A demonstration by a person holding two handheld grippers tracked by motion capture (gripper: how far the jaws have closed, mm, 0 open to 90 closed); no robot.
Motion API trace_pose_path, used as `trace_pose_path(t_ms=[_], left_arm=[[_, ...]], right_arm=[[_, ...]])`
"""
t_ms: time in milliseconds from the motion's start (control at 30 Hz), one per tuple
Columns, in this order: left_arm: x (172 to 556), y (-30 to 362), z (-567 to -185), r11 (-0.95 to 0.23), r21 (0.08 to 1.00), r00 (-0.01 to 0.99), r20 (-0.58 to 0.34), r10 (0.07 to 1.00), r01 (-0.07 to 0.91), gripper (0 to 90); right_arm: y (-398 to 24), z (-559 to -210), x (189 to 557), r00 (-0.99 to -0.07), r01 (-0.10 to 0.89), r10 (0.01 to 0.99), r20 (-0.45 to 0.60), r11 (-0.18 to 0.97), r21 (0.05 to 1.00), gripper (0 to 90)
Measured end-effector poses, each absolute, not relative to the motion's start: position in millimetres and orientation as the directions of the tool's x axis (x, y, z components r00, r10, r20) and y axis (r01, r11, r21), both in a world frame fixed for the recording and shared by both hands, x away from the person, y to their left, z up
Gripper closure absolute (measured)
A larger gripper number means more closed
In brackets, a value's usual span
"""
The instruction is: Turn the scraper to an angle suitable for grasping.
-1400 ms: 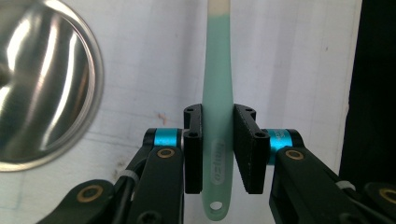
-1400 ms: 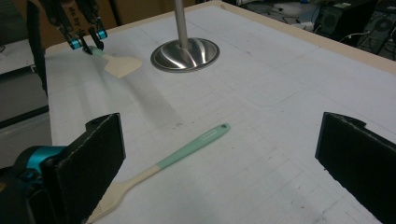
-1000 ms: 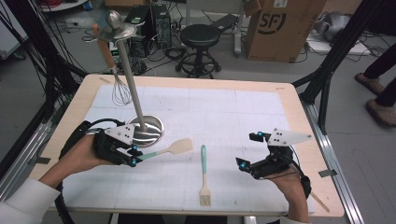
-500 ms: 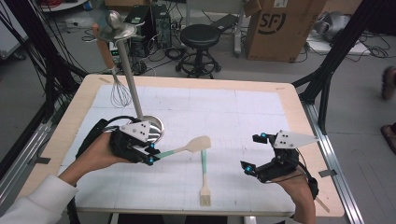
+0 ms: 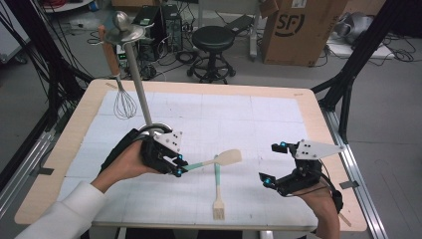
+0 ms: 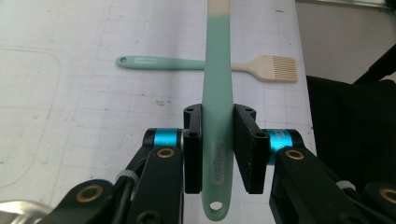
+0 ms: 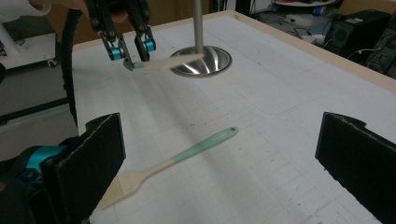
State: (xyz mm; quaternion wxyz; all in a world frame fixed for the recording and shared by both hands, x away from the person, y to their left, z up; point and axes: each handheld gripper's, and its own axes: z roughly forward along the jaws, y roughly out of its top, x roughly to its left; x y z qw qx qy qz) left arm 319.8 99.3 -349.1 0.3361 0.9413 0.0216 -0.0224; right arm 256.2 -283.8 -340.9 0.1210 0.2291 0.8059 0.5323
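My left gripper (image 5: 178, 168) is shut on the mint handle of a spatula (image 5: 219, 160), near the handle's hanging-hole end (image 6: 217, 140). The spatula is held roughly level above the mat, its cream head pointing right over the top of a pastry brush (image 5: 217, 191). That brush has a mint handle and cream bristles and lies flat on the mat (image 6: 205, 64). My right gripper (image 5: 271, 163) hovers to the brush's right with jaws wide open and nothing between them. In the right gripper view the brush (image 7: 173, 161) lies just ahead of the open gripper (image 7: 224, 163).
A metal stand with a round base (image 5: 155, 129) rises behind my left hand; a whisk (image 5: 124, 102) hangs from its top. The white gridded mat (image 5: 249, 119) covers the wooden table. A stool, boxes and cables stand on the floor beyond the far edge.
My left gripper has carried the spatula to the right, so its head now reaches over the brush's handle. The right gripper has stayed about where it was, still open.
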Motion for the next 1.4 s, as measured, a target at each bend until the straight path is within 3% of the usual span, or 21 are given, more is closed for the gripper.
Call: trace_pose_path(t_ms=[567, 1400], left_arm=[[327, 44, -387, -0.787, 0.615, 0.997, -0.076, 0.000, 0.047, 74.5], [330, 5, -419, -0.831, 0.556, 0.997, -0.077, -0.021, 0.025, 74.3]], right_arm=[[-279, -344, 259, -0.871, 0.245, 0.488, 0.052, 0.340, 0.908, 0.0], [-275, -345, 260, -0.873, 0.245, 0.484, 0.055, 0.339, 0.908, 0.0]])
